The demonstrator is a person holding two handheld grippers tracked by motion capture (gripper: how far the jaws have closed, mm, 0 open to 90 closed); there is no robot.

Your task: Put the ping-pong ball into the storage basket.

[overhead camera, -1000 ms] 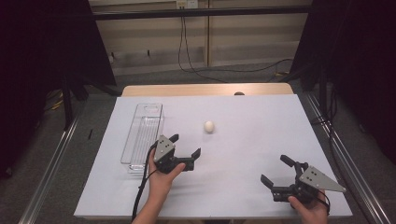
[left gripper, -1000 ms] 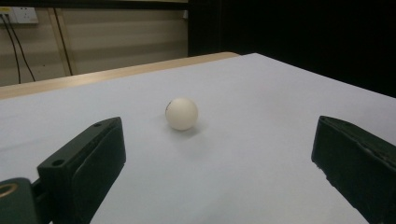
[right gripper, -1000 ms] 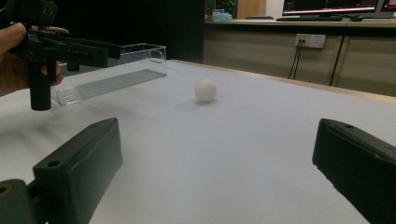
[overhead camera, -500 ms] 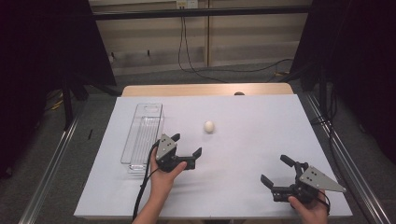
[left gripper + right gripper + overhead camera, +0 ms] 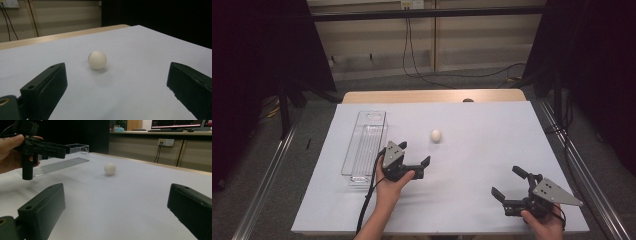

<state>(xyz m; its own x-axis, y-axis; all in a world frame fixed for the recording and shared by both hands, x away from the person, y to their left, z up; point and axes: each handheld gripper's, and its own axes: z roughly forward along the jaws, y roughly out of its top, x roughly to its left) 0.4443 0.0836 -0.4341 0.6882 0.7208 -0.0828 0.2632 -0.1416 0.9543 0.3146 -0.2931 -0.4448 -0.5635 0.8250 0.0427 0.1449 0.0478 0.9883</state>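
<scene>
Right gripper [image 5: 510, 183]: as it sits nearest, at the lower right of the high view, its jaws stand wide apart over the white sheet [image 5: 472, 145] and hold nothing.
Left gripper [image 5: 414, 154]: a hand [image 5: 388, 186] holds it at the lower centre-left of the high view, jaws apart and empty, pointing toward the ball.
Ball [image 5: 435, 135]: small and white, it lies alone on the sheet near the middle of the frame, just beyond the left gripper and not touching it; in the left gripper view the ball [image 5: 97, 60] sits ahead, between the two jaws.
Clear tray [image 5: 365, 145]: long and transparent, it lies at the left of the sheet, beside the left gripper.
Table edge [image 5: 432, 96]: a wooden strip shows beyond the sheet, at the upper middle.
</scene>
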